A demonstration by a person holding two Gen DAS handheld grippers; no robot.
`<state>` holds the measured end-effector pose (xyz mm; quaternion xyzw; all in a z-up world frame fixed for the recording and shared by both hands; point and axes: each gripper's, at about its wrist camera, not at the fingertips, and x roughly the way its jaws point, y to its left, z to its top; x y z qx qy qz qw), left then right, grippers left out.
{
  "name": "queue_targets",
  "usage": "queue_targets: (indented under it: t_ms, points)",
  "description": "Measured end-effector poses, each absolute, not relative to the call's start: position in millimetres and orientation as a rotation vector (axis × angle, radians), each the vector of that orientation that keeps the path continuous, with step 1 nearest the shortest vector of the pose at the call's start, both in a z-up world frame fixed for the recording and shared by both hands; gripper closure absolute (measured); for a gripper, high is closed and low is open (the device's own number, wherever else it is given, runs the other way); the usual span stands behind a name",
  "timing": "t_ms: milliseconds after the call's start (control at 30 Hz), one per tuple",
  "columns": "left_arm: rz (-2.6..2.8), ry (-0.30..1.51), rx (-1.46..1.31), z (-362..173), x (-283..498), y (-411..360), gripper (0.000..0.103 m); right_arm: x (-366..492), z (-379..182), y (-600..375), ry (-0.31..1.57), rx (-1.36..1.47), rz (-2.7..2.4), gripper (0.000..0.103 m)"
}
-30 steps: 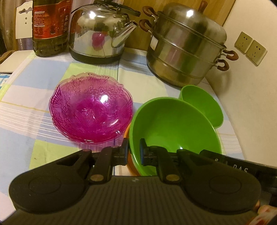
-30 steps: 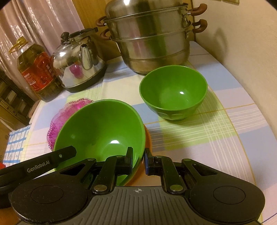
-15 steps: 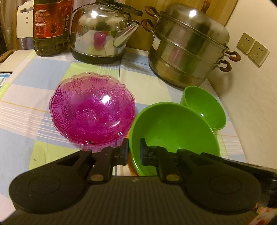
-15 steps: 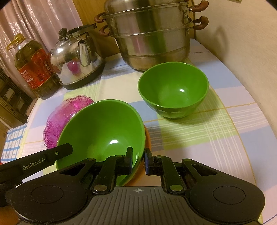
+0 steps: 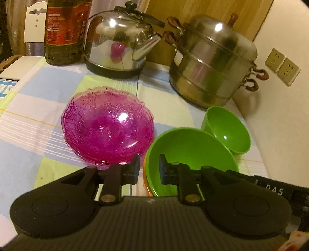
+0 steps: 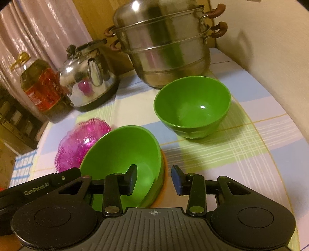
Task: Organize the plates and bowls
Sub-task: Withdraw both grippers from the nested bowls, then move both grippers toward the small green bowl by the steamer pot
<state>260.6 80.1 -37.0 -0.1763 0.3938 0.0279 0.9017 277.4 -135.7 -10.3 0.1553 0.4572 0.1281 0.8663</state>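
Warm, dim light is falling on a table under a checked tablecloth [image 5: 34, 108] of blue, green and white. A cream wall [image 5: 280, 119] with two sockets [image 5: 283, 66] is running along one side, while pinkish curtains [image 6: 38, 34] and a wooden panel [image 5: 202, 11] are standing behind.

We see a wide green plastic bowl [image 6: 123, 152] tilted at 6 o'clock, nested in an orange dish [image 5: 145, 173]. A smaller green bowl [image 6: 193, 108] stands upright at 1 o'clock; stacked pink glass bowls [image 5: 108, 127] at 10 o'clock.

Bare cloth [image 6: 241, 154] right of bowls; steamer [image 6: 166, 48], kettle [image 6: 87, 81] behind.
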Motion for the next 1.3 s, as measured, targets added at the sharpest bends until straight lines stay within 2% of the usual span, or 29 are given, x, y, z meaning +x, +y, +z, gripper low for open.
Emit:
queue_targets:
  t_ms: [167, 500, 600, 800, 1300]
  points:
    - [0.06, 0.789, -0.383, -25.6, 245.8, 79.4, 0.076, 266.1, -4.2, -140.1, 0.951, 0.34, 0.266, 0.063]
    - [0.044, 0.802, -0.38, -13.8, 211.3, 64.6, 0.053, 233.1, 6.5, -147.5, 0.962, 0.339, 0.254, 0.062]
    - [0.043, 0.807, -0.377, -12.4, 200.3, 58.7, 0.05, 220.9, 10.9, -151.8, 0.966, 0.325, 0.243, 0.062]
    - [0.047, 0.823, -0.343, -7.7, 179.7, 44.1, 0.039, 200.5, 20.1, -164.6, 0.957, 0.314, 0.211, 0.062]
    - [-0.003, 0.822, -0.319, 8.7, 155.1, 20.2, 0.039, 171.9, 48.2, -190.9, 0.921, 0.273, 0.173, 0.062]
